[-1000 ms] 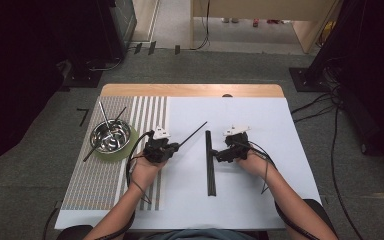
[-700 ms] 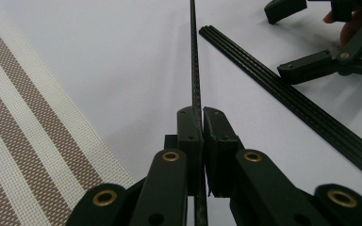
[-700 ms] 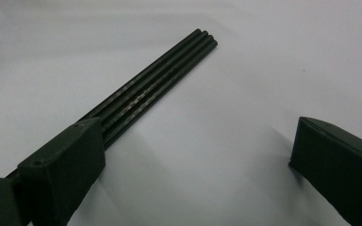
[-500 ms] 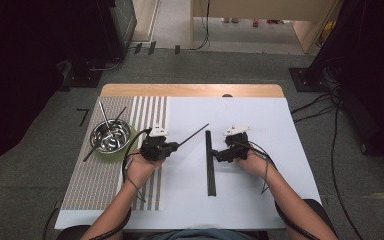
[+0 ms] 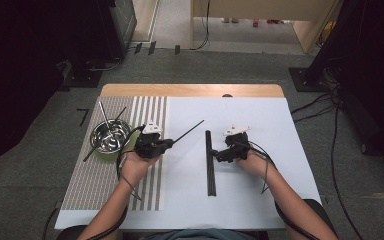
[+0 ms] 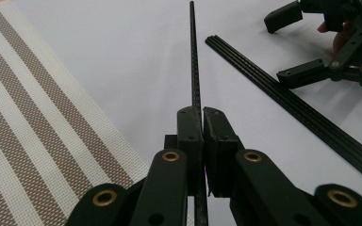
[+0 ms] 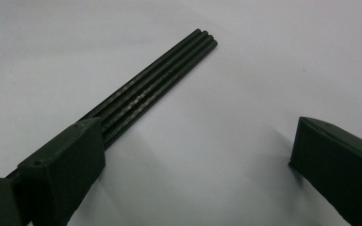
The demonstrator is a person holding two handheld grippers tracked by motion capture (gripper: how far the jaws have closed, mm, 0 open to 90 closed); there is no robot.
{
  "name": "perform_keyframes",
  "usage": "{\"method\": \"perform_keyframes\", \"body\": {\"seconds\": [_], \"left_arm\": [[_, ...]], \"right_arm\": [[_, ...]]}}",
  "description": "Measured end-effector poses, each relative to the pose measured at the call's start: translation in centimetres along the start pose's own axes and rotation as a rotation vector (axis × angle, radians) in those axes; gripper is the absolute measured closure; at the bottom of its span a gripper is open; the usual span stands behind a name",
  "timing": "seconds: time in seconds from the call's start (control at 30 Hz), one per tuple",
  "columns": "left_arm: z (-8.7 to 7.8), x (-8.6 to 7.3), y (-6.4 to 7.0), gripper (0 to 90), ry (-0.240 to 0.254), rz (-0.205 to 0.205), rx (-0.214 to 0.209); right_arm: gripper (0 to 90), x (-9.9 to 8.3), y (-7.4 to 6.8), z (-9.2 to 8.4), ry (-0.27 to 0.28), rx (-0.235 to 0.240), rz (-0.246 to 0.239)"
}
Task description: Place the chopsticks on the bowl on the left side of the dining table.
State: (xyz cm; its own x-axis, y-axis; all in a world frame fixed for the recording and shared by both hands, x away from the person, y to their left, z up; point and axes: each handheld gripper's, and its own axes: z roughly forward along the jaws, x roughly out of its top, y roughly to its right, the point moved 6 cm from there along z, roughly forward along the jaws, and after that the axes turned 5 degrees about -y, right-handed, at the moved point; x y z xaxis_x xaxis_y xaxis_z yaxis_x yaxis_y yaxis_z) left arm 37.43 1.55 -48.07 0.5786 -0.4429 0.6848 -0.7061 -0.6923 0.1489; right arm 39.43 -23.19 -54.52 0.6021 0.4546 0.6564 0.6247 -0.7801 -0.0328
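Note:
My left gripper (image 5: 168,144) is shut on a thin black rod (image 5: 187,131) that sticks out forward and to the right over the white mat. In the left gripper view the jaws (image 6: 201,115) pinch the rod (image 6: 194,61) near its close end. A bundle of several black rods (image 5: 210,162) lies flat on the mat between the hands. My right gripper (image 5: 219,154) stands open just to the right of the bundle. In the right gripper view its jaws (image 7: 198,155) are wide apart, with the left one touching or just over the bundle (image 7: 169,70).
A steel bowl (image 5: 110,136) with a few thin rods leaning in it stands on the striped placemat (image 5: 95,185) at the left. The white mat (image 5: 280,150) covers the table's right part. The other hand's open gripper (image 6: 283,49) appears in the left gripper view.

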Motion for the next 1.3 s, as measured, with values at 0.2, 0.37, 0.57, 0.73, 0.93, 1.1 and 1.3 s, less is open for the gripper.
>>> {"method": "perform_keyframes", "body": {"seconds": [0.2, 0.37, 0.57, 0.73, 0.93, 1.1, 1.3], "left_arm": [[-0.6, 0.1, -0.5, 87.5, 0.005, -0.006, 0.011], [-1.0, 0.1, -0.9, 87.5, 0.007, -0.011, 0.02], [-1.2, 0.1, -1.2, 87.5, 0.01, -0.016, 0.023], [-1.5, 0.1, -1.4, 87.5, 0.012, -0.019, 0.027], [-1.9, 0.0, -1.8, 87.5, 0.013, -0.029, 0.03], [-2.2, 0.0, -2.1, 87.5, 0.02, -0.039, 0.033], [-2.8, -0.1, -2.7, 87.5, 0.027, -0.052, 0.04]], "right_arm": [[3.3, 0.0, 0.0, 0.0, 0.0, 0.0, 0.0], [3.3, 0.0, 0.0, 0.0, 0.0, 0.0, -0.001], [3.2, 0.0, 0.0, 0.0, 0.0, 0.0, 0.0], [3.3, 0.0, 0.0, 0.0, 0.0, 0.0, 0.001], [3.2, 0.0, 0.0, 0.0, -0.001, 0.0, 0.001], [3.2, 0.0, 0.0, 0.0, 0.0, 0.0, -0.001], [3.2, 0.0, 0.0, 0.0, 0.001, 0.0, -0.001]]}}
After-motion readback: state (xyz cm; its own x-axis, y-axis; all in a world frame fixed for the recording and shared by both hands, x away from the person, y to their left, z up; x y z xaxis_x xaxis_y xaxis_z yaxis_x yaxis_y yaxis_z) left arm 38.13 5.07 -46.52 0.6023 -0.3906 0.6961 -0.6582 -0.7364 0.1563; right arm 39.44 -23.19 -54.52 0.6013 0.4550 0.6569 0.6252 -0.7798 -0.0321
